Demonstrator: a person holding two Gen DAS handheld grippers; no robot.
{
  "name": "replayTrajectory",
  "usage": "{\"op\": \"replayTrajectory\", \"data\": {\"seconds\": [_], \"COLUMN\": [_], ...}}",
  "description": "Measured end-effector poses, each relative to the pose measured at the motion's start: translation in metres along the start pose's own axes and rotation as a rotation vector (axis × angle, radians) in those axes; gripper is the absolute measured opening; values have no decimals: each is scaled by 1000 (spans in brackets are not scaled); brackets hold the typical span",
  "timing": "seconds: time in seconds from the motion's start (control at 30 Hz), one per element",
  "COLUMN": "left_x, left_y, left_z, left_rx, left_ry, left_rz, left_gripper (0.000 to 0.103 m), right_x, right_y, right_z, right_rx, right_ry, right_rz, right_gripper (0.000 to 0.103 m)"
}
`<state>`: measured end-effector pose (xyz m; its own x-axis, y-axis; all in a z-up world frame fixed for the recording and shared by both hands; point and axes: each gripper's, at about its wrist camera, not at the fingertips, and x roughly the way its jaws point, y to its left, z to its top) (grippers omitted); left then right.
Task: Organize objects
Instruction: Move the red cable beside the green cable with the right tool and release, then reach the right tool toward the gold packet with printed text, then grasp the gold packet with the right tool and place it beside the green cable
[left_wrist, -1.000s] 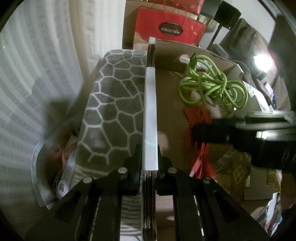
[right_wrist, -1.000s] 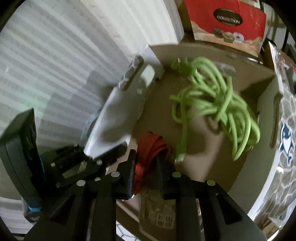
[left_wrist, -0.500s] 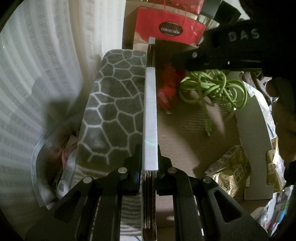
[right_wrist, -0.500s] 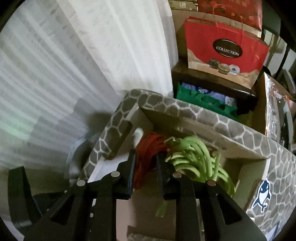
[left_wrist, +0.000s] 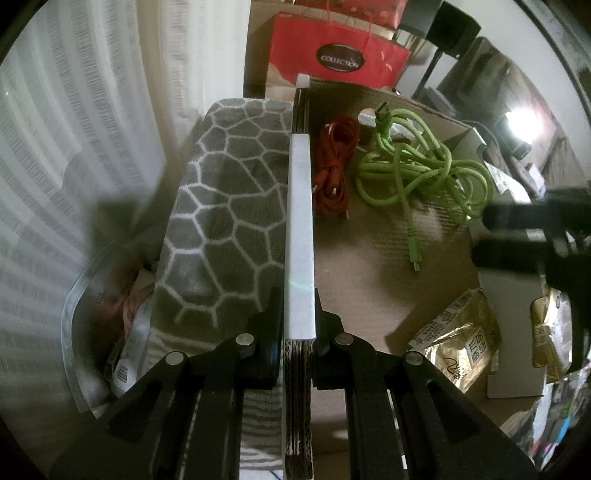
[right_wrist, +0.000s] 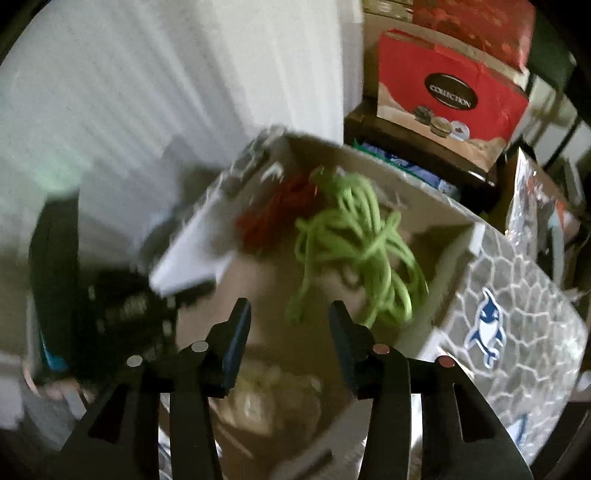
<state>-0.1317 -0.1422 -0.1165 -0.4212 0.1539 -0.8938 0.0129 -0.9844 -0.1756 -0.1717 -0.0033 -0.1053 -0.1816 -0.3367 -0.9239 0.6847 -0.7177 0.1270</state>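
Two cables lay inside the cardboard box (left_wrist: 388, 258): red cable (left_wrist: 332, 166) against its left wall, green cable (left_wrist: 417, 173) just beside it. Left gripper (left_wrist: 299, 332) was clamped on that box wall (left_wrist: 301, 206). Right gripper (right_wrist: 290, 325) had just been opening, jaws spread, nothing between them, above the box floor.

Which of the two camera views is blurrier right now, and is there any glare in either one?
The right wrist view is smeared by motion: the green cable and red cable are soft streaks. The left wrist view is sharp on both cables, with only the right claw blurred, and a lamp flares at upper right.
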Motion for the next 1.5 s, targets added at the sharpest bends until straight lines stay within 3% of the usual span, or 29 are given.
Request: {"op": "replayTrajectory", "data": {"seconds": [0.23,0.33,0.5,0.97,1.03,1.23,1.33,1.37,1.5], "left_x": [0,0,0,0,0,0,0,0,0], "left_y": [-1,-1,-1,0,0,-1,-1,-1,-1], "left_z": [0,0,0,0,0,-1,-1,-1,-1], "left_rx": [0,0,0,-2,-1,-2,-2,-2,-2], "left_ry": [0,0,-1,0,-1,-1,-1,-1,-1], "left_rz": [2,2,2,2,2,1,2,3,3], "left_gripper": [11,11,11,11,11,11,11,11,11], "right_x": [7,9,15,43,44,34,23,19,9], "right_y": [12,17,35,43,43,36,26,22,2], "right_z": [-28,-33,-42,-50,-51,-56,-57,-57,-54], "right_rx": [-120,-166,-264,-320,-330,-349,-324,-311,-255], "right_ry": [89,118,156,248,256,227,201,193,155], "right_rz": [-79,-60,-62,-100,-97,-85,-74,-68,-75], "right_gripper": [45,46,73,81,80,58,38,26,20]}}
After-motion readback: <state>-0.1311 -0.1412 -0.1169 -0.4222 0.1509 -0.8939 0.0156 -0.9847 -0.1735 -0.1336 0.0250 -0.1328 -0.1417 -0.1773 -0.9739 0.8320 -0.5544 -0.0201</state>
